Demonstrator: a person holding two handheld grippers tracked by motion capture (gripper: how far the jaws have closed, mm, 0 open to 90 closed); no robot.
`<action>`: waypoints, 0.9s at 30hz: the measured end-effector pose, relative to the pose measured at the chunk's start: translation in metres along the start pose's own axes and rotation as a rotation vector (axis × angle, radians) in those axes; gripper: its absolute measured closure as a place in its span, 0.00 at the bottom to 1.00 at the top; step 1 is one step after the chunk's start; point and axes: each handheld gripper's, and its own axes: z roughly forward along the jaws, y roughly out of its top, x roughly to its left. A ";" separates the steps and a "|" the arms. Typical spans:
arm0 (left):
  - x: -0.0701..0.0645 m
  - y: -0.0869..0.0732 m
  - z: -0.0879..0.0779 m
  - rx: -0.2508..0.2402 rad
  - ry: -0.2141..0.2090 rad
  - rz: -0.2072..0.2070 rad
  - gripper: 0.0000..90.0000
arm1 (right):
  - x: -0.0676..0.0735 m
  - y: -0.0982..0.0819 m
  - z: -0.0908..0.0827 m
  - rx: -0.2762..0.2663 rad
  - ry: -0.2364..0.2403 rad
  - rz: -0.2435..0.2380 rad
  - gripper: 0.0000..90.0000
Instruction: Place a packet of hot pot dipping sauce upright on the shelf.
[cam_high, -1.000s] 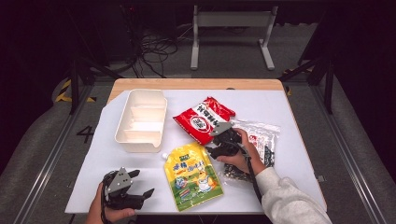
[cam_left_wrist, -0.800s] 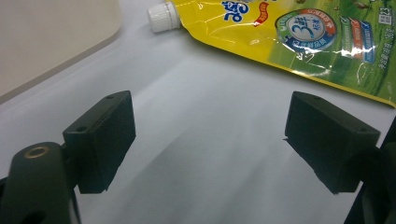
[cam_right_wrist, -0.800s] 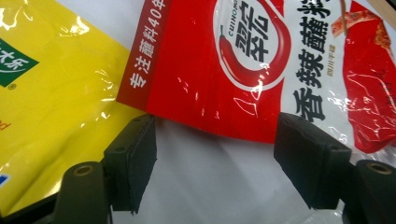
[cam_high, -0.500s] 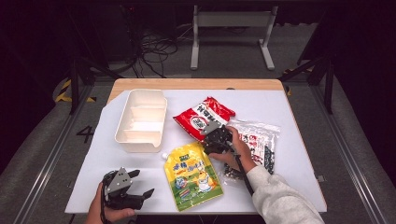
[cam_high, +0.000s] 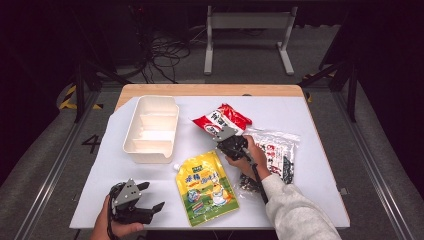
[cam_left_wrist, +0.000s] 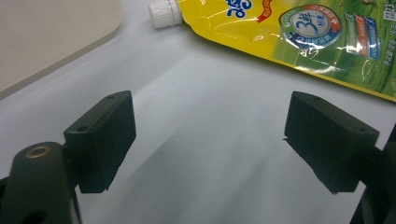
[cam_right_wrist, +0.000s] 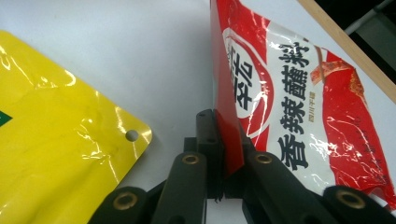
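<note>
A red snack packet (cam_high: 222, 119) lies at the table's middle back. My right gripper (cam_high: 224, 137) has just been closing and is now shut on the packet's near edge. In the right gripper view the jaws (cam_right_wrist: 223, 140) pinch the packet's (cam_right_wrist: 299, 102) seam, which stands lifted off the table. A yellow spouted pouch (cam_high: 206, 187) lies flat near the front, beside the right gripper (cam_right_wrist: 51, 126). My left gripper (cam_high: 152, 196) rests at the front left, open with nothing between its fingers (cam_left_wrist: 208, 135). The pouch (cam_left_wrist: 303, 32) and its white cap (cam_left_wrist: 164, 12) lie ahead of it.
A white divided tray (cam_high: 150, 130) stands at the left, and its rim (cam_left_wrist: 46, 32) is close to the left gripper. A clear bag of dark contents (cam_high: 277, 155) lies under the right forearm. The table's wooden back edge (cam_high: 210, 90) runs behind the packet.
The right gripper has shifted slightly left onto the red packet's edge and its jaws have closed on it. The left gripper has stayed in place.
</note>
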 end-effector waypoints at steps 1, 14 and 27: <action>0.000 0.000 0.000 0.000 0.001 0.001 0.19 | -0.002 0.000 -0.002 -0.011 0.001 0.009 0.99; 0.001 0.001 0.000 -0.002 0.008 0.000 0.20 | -0.034 0.007 -0.045 -0.167 -0.018 0.078 0.99; 0.002 0.002 0.002 0.007 0.010 0.004 0.20 | -0.053 0.003 -0.072 -0.268 -0.031 0.118 0.99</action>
